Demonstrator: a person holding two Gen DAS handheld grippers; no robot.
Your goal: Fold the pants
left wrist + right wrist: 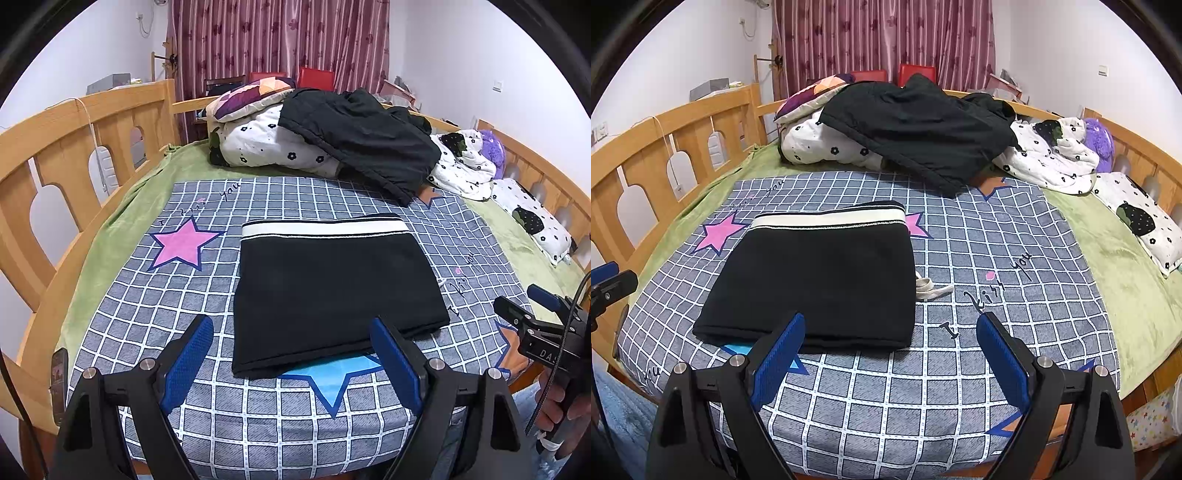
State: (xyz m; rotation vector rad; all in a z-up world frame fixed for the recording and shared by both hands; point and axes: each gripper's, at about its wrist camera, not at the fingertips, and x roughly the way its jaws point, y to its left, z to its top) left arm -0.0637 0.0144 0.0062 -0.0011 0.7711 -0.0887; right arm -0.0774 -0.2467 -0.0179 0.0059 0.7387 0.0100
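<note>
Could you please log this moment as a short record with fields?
pants: black pants folded into a flat rectangle, white waistband at the far edge
surface: checked sheet with star prints
drawstring: white end pokes out at the pants' right side
left gripper: open, holding nothing, above the pants' near edge
right gripper: open, holding nothing
behind: dark jacket on a pile of bedding
</note>
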